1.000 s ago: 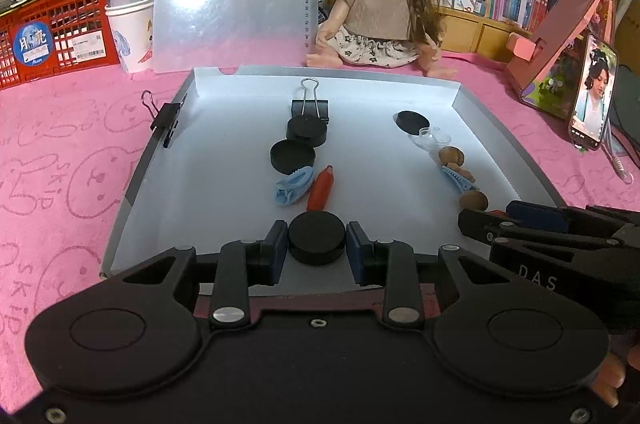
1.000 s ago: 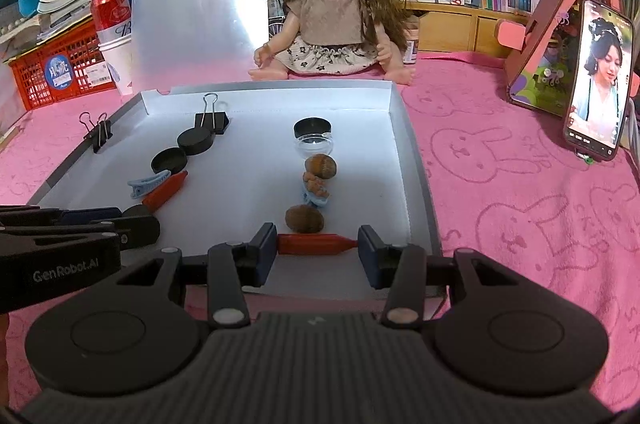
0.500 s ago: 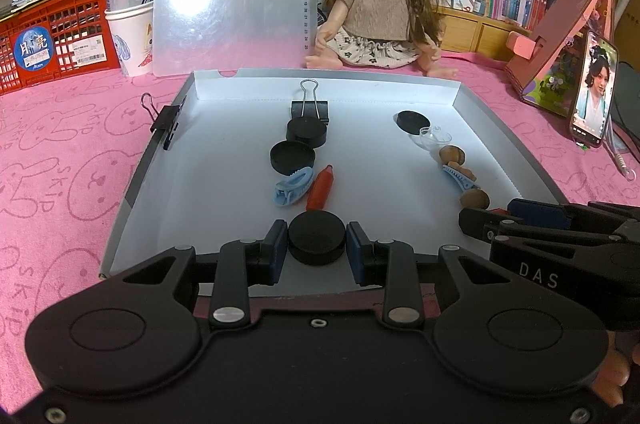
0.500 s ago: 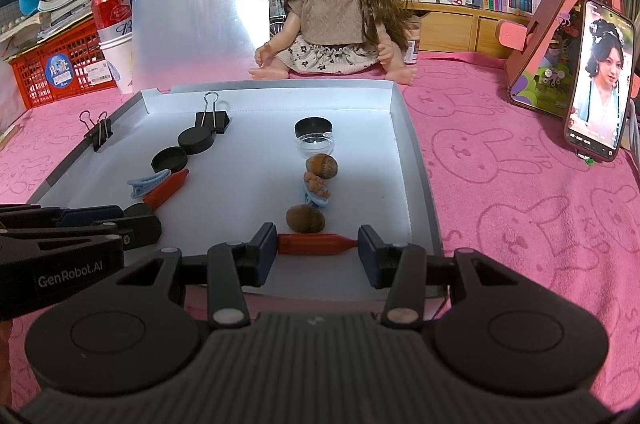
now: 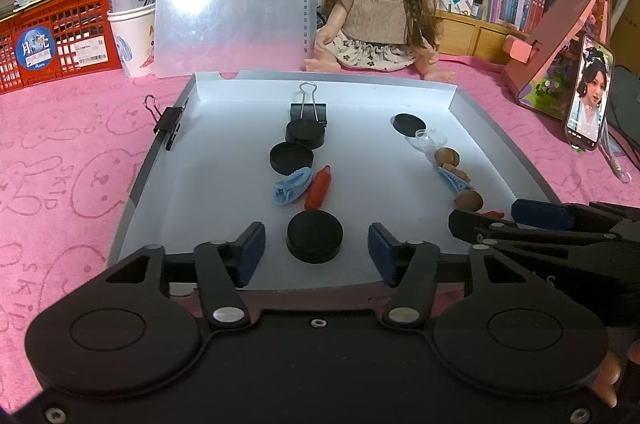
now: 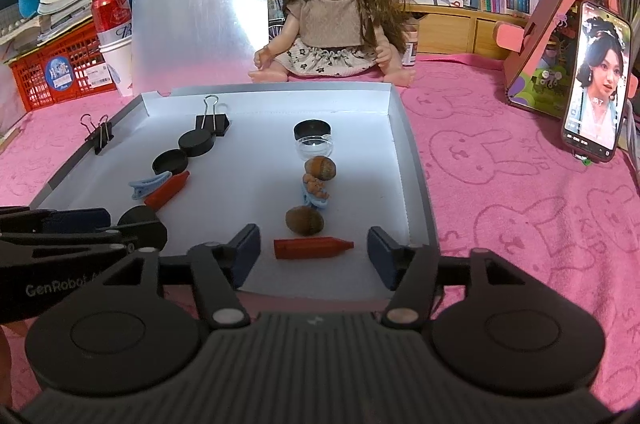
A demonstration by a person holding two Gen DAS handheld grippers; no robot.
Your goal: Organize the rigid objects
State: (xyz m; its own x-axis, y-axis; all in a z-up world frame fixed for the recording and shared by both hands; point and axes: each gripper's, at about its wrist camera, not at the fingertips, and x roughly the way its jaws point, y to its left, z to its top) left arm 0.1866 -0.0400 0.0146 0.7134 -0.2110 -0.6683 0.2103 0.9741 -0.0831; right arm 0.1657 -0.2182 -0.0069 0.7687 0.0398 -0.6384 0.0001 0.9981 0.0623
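The round black plastic cap (image 5: 315, 238) lies free between my left gripper (image 5: 316, 252), whose jaws are opening, ending its row. My right gripper (image 6: 314, 252) is opening too around the red crayon-shaped piece (image 6: 313, 247) (only this view shows it whole), inside the white tray (image 6: 416, 184).

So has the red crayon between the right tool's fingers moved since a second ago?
No. The red crayon lies at the same spot just before the walnut on the tray; only the right tool is opening around it.
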